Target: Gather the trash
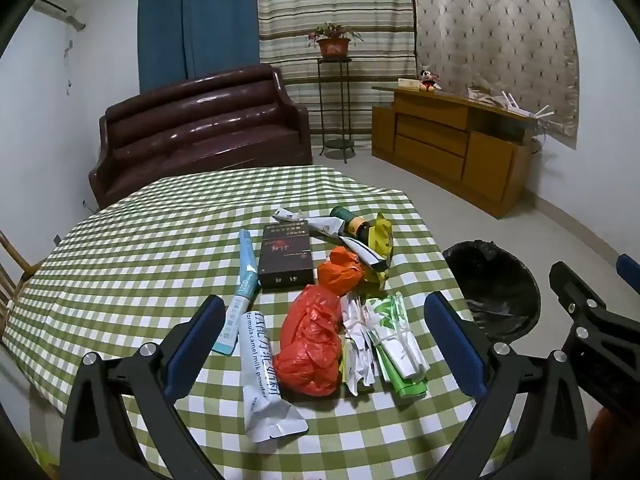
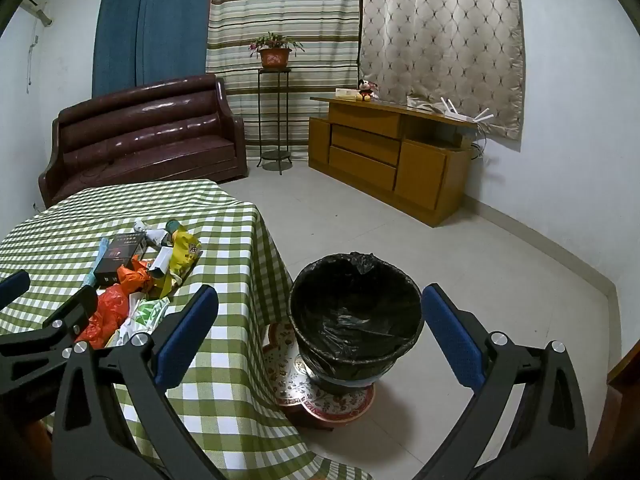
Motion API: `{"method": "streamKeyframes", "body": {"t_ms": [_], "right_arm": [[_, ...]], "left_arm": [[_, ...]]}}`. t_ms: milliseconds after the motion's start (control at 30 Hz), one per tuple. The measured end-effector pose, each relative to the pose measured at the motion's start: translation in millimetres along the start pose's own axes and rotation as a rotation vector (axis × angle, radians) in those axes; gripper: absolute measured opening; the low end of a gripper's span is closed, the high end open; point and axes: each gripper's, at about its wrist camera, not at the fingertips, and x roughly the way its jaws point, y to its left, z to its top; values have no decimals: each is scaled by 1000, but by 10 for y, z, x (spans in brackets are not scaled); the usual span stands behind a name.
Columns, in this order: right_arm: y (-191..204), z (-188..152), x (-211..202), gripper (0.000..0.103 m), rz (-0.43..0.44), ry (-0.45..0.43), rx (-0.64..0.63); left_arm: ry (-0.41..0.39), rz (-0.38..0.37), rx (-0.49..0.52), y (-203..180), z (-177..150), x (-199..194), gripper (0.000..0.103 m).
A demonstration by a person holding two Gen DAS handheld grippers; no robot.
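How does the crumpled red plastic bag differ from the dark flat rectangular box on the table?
The crumpled red plastic bag is soft, wrinkled and shapeless; the dark flat rectangular box is rigid with straight edges. The bag is plain bright red; the box is dark with printed text. The bag lies nearer the camera. Both rest on the green checked tablecloth.

A home living room: leather sofa (image 1: 200,120), curtains (image 1: 336,12), wooden sideboard (image 1: 452,148), checked-cloth table (image 1: 140,248).

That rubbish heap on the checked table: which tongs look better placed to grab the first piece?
Probably the left tongs: they hang open right over the red plastic bag and the wrappers. The right tongs are open too, but face the black-lined bin beside the table.
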Motion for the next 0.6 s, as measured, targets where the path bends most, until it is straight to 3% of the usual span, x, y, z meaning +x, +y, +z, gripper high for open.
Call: {"method": "streamKeyframes", "body": {"t_ms": [600], "right_arm": [[-24, 0, 1, 99, 1, -2, 1]], "left_arm": [[4, -3, 3, 14, 1, -39, 97]]}}
